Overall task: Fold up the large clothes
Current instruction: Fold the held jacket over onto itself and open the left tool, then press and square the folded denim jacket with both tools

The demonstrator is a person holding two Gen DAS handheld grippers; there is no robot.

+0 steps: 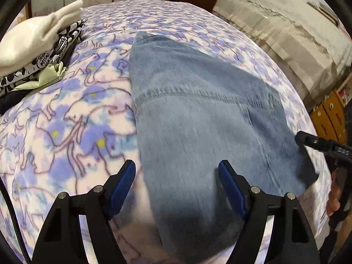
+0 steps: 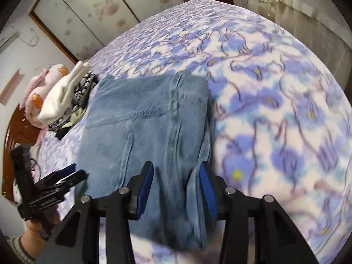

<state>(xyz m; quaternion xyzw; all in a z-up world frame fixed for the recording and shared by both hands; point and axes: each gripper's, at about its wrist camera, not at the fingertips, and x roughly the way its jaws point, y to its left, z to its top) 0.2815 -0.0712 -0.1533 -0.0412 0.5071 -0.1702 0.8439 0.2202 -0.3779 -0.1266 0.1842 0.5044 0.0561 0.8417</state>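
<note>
The folded jeans (image 1: 198, 114) are laid on the flowered bedspread (image 1: 66, 121) just beside the stack of folded clothes (image 1: 33, 59), both the left gripper (image 1: 177, 184) and right gripper (image 2: 176, 187) are held open over their near edge, gripping nothing, and the fold is judged nearly finished, so a last tidy or a move to the stack is called for next.

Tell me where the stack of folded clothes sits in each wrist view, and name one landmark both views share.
Left wrist: the stack is at the upper left, on the bedspread, left of the jeans.
Right wrist: the stack is at mid left, small, just left of the jeans' far corner.
Shared landmark: the jeans' stitched seam, crossing the denim in both views.
</note>
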